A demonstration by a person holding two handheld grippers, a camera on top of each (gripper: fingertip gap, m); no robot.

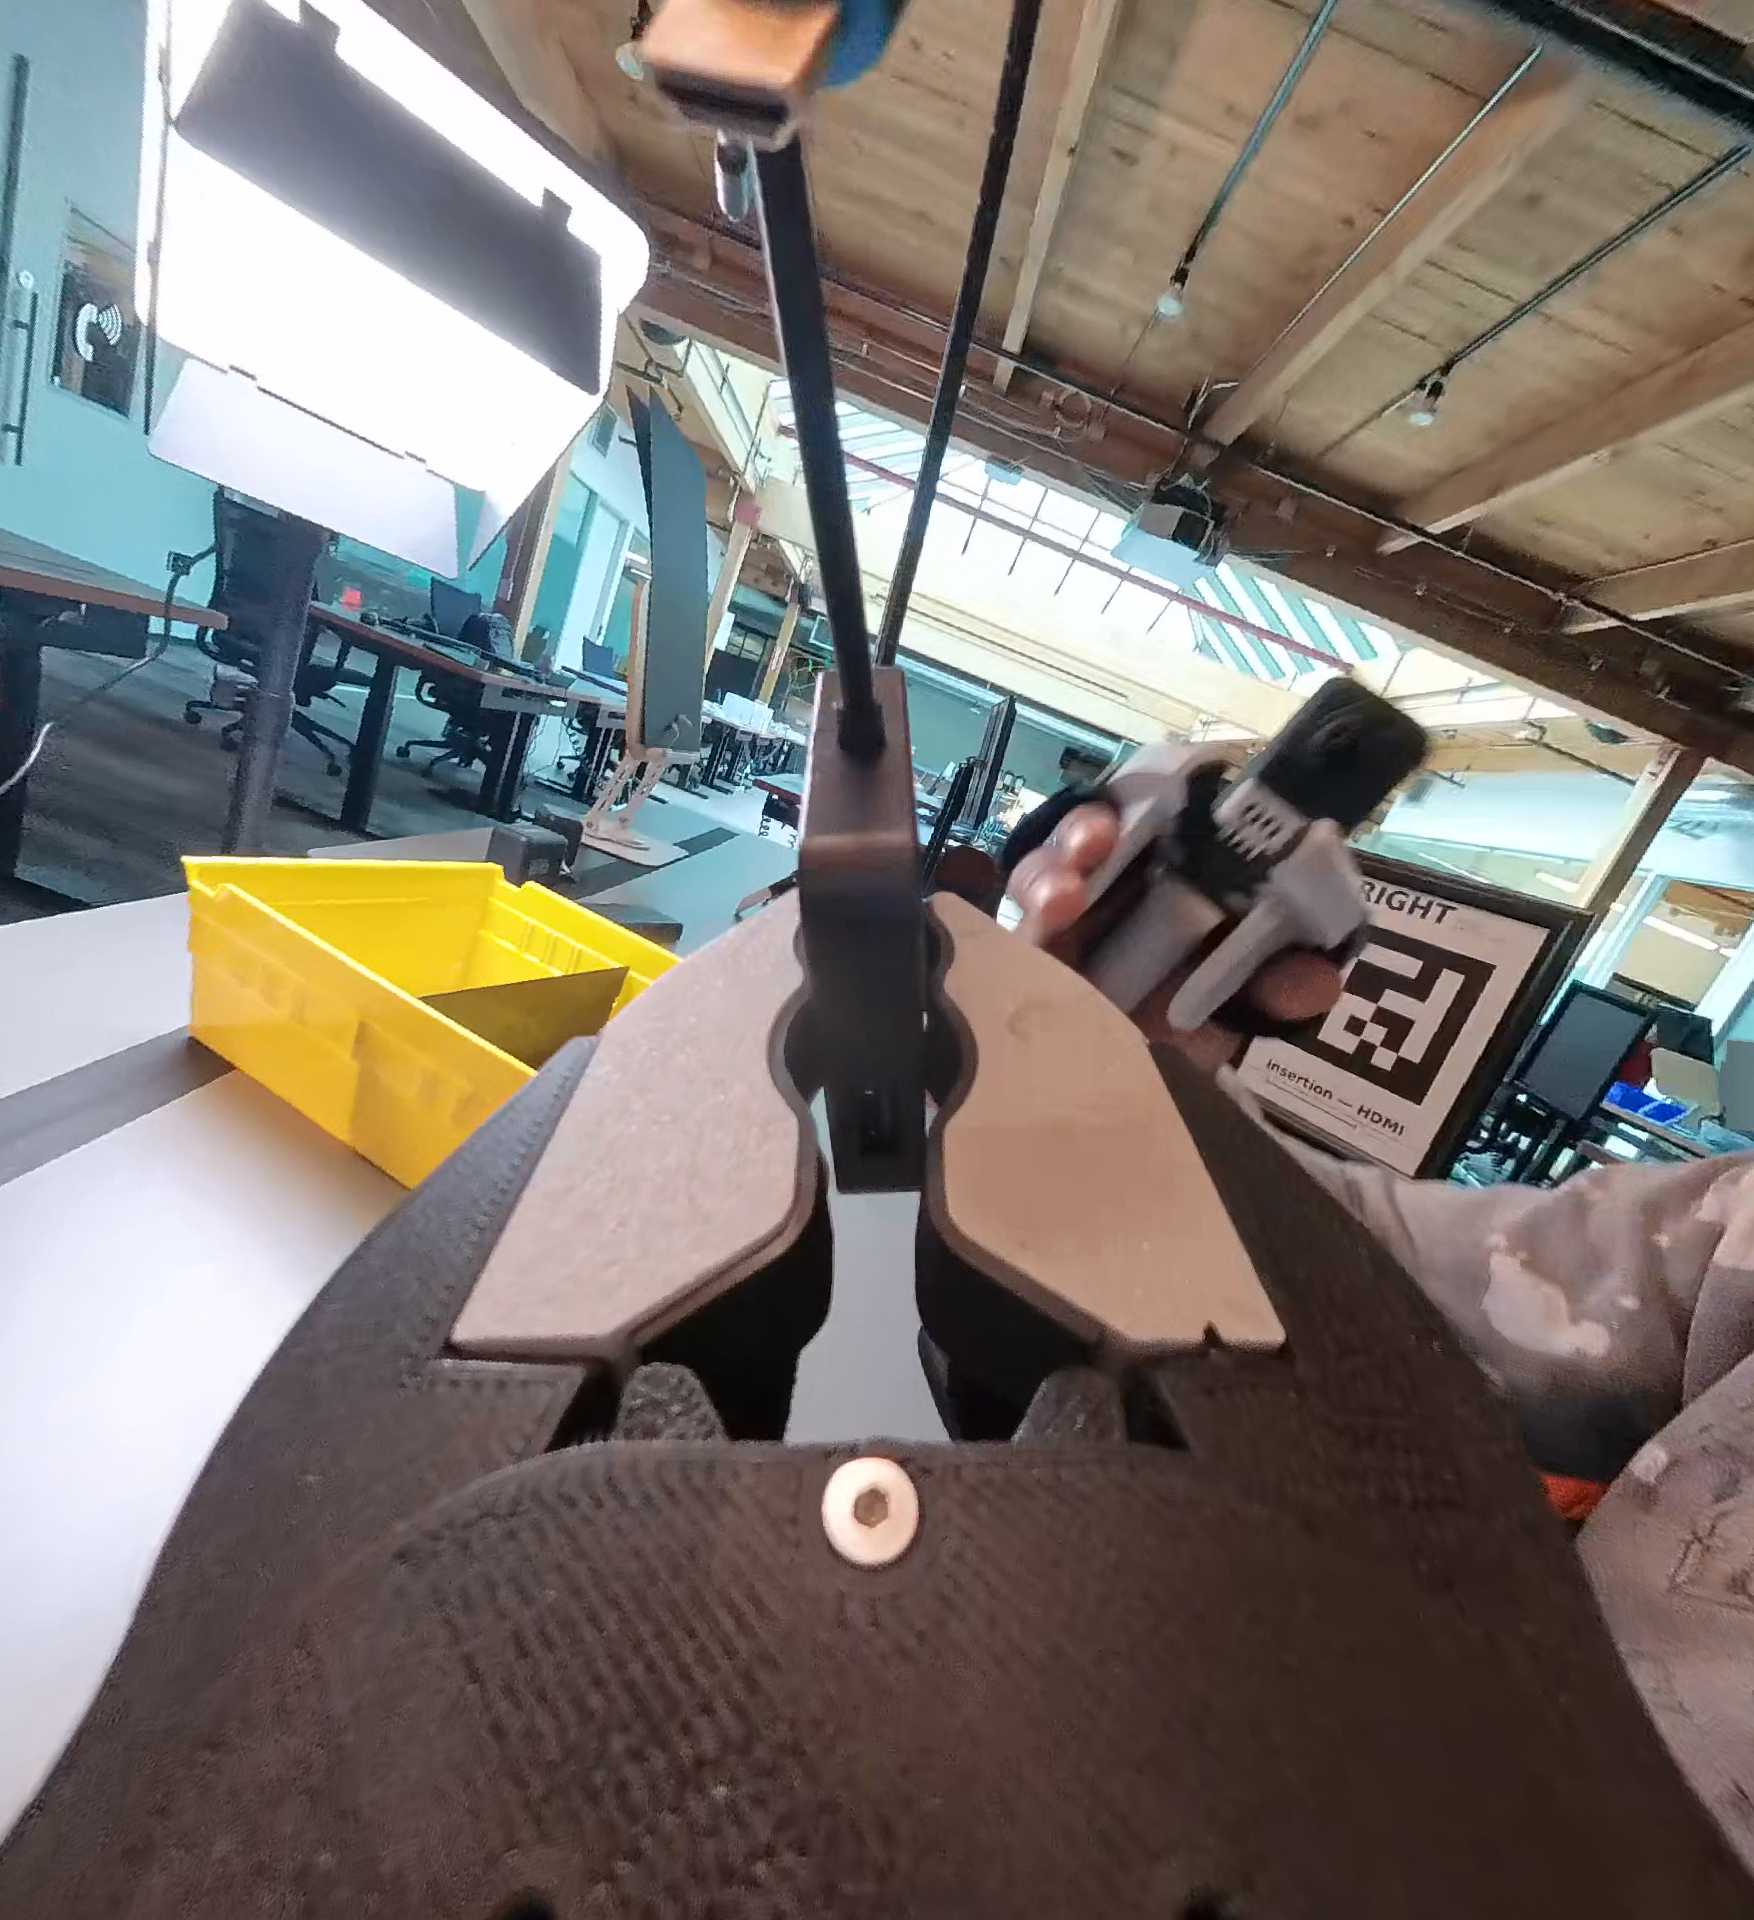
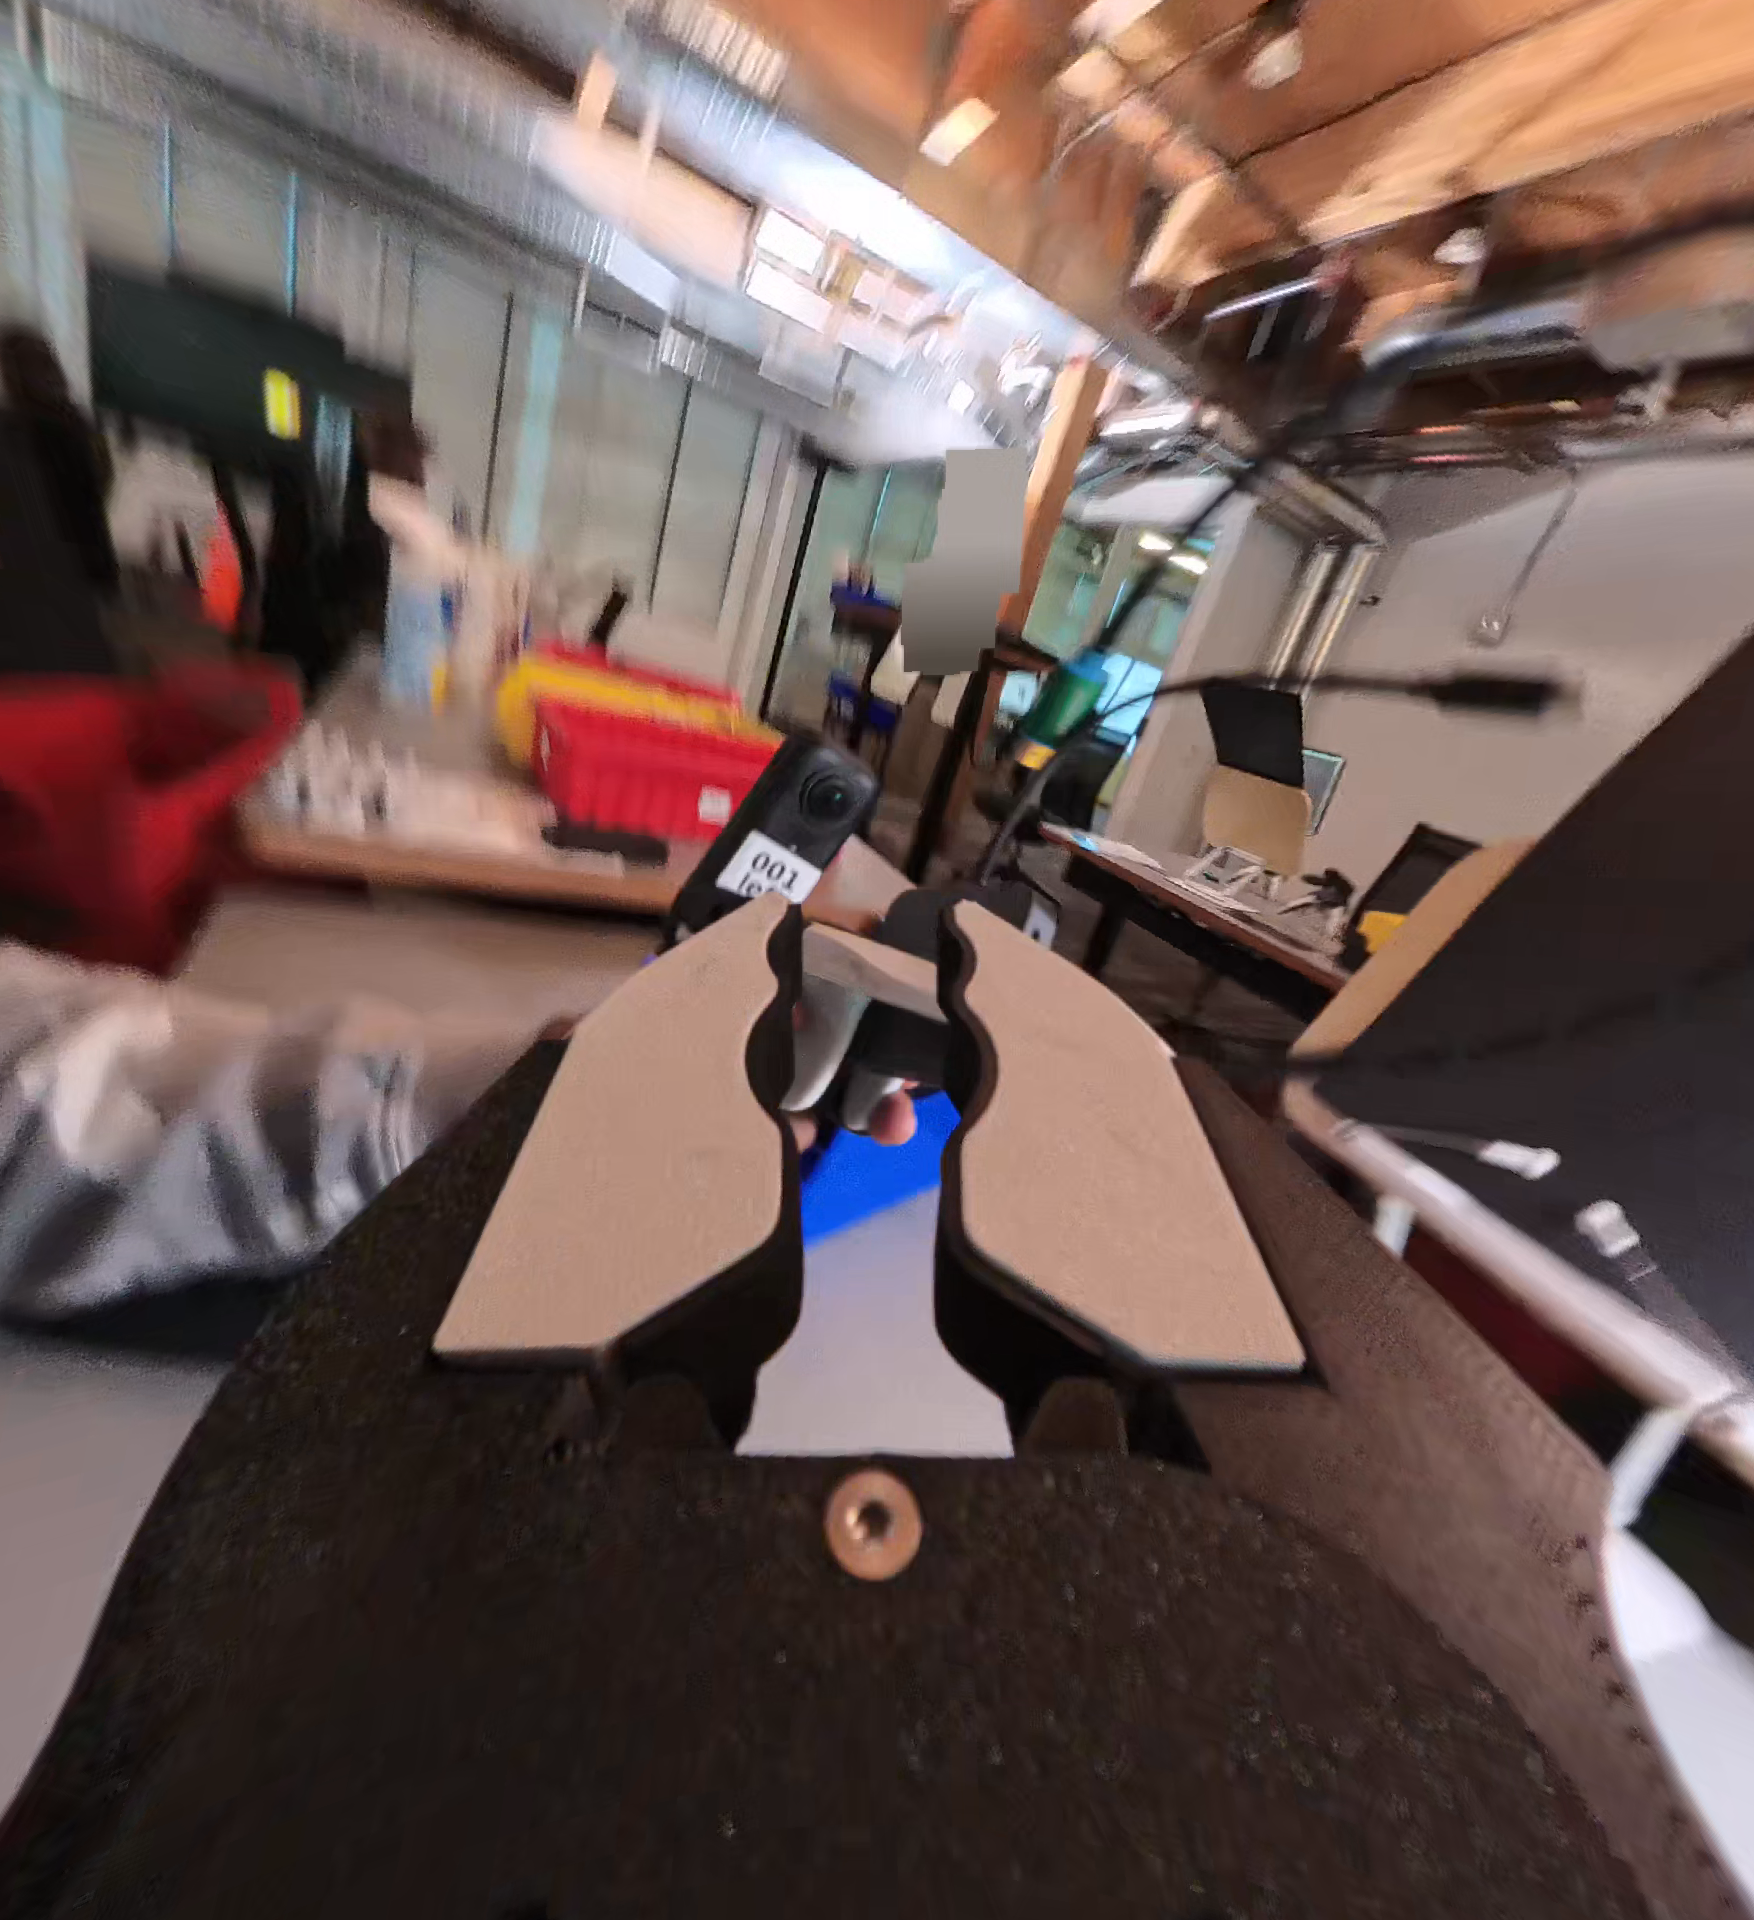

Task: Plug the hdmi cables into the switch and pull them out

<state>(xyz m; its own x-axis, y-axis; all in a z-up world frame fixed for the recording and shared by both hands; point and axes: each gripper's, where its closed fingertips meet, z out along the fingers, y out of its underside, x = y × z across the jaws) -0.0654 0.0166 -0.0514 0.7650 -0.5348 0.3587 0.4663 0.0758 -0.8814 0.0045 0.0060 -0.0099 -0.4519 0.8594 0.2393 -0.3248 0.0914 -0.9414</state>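
My left gripper is shut on a dark box-shaped hdmi switch, held on edge and raised above the white table. A flat black cable rises from the switch to a brown hdmi plug at the top of the left wrist view. A thinner black cable runs beside it. My right gripper is open and empty, its view blurred. Its grey handle, held in a hand, shows to the right of the switch. A black plug on a cable hangs in the air ahead.
A yellow bin stands on the table to the left. A framed marker board stands at the right. A bright light panel hangs upper left. The left gripper's camera and red bins show in the right wrist view.
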